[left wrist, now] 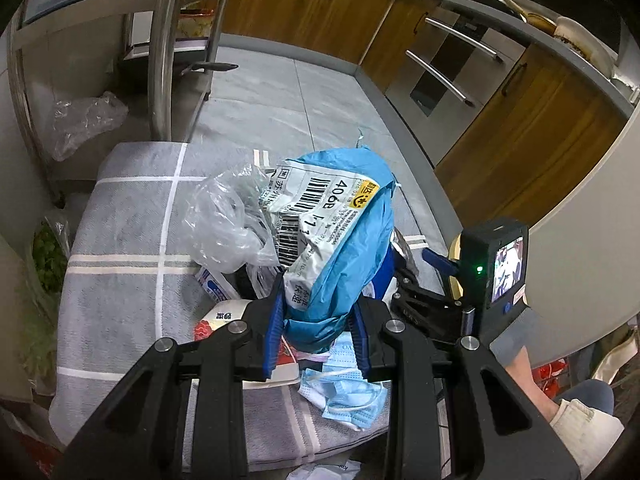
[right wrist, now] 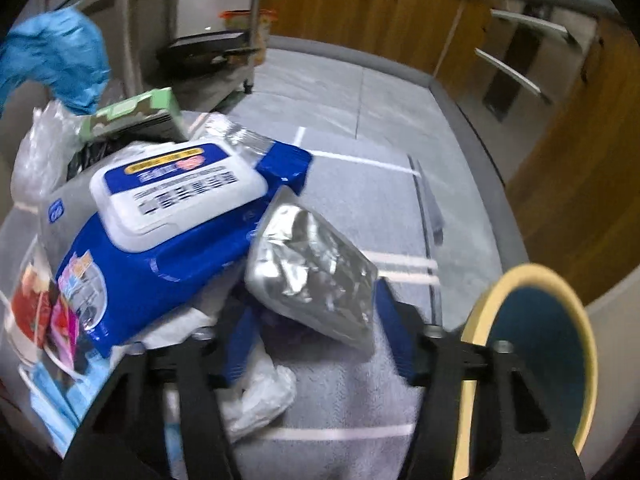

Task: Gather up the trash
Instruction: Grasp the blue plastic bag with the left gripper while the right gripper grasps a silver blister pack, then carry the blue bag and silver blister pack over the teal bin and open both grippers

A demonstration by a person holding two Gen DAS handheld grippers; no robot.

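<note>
Trash covers the table, a heap of wrappers and bags on a grey cloth with white crossing stripes (left wrist: 132, 240). The left tool (left wrist: 316, 320) grips a crumpled blue plastic mailer bag with a white barcode label (left wrist: 340, 232), blue pads pressed on its lower end, the bag lifted over the pile. Beneath it lie light blue face masks (left wrist: 344, 392) and, to the left, a clear crinkled plastic bag (left wrist: 228, 220). Over in the right wrist view, the right tool (right wrist: 316, 320) sits low at the heap with a flattened silver foil pouch (right wrist: 312, 268) between its fingers; the picture is smeared and I cannot tell whether the pads press it. Just beside the pouch, a blue wet-wipe pack with a white flip lid (right wrist: 160, 232) tilts across the pile, a pale green carton (right wrist: 136, 114) behind it. A round blue bin with a cream rim (right wrist: 536, 340) opens at the right edge. Beyond the table: grey floor tiles (left wrist: 288, 92), wooden cabinet doors (left wrist: 532, 140) under a grey worktop, steel oven handles (left wrist: 440, 76), and a metal shelf rack (left wrist: 168, 40) on the left.
</note>
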